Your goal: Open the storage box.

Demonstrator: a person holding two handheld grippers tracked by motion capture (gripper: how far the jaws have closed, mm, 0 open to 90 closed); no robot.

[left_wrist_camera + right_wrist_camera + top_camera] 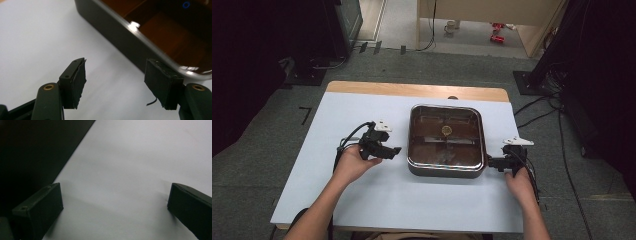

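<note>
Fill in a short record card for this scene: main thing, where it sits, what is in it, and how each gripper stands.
Main thing: square metal pan
Where: on the white table, near its middle
Inside: a small round thing on the brown bottom
Left gripper: open, beside the pan's left wall, apart from it
Right gripper: open, at the pan's right near corner; contact cannot be told

Square dark pan [446, 170] flat mid-table
</note>
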